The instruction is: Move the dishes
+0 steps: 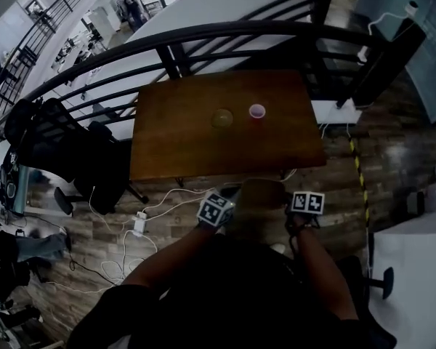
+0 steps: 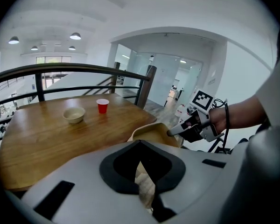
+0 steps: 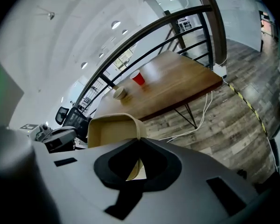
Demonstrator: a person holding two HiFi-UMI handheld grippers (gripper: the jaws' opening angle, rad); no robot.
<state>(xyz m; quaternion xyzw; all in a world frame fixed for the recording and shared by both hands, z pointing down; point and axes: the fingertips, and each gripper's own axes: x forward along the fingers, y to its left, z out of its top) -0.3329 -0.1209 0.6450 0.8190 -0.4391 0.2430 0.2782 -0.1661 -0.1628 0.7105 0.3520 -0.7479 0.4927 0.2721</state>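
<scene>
A tan square dish hangs over the wooden floor just short of the table's near edge, held between my two grippers. My left gripper is shut on its left rim, and in the left gripper view the rim runs into the jaws. My right gripper is shut on the opposite rim. Each gripper shows in the other's view: the right gripper and the left gripper. On the brown table stand a small beige bowl and a red cup, side by side.
A black railing curves behind the table. A black office chair stands at the table's left. White cables and a power adapter lie on the floor below the near edge. Yellow-black tape runs along the floor at the right.
</scene>
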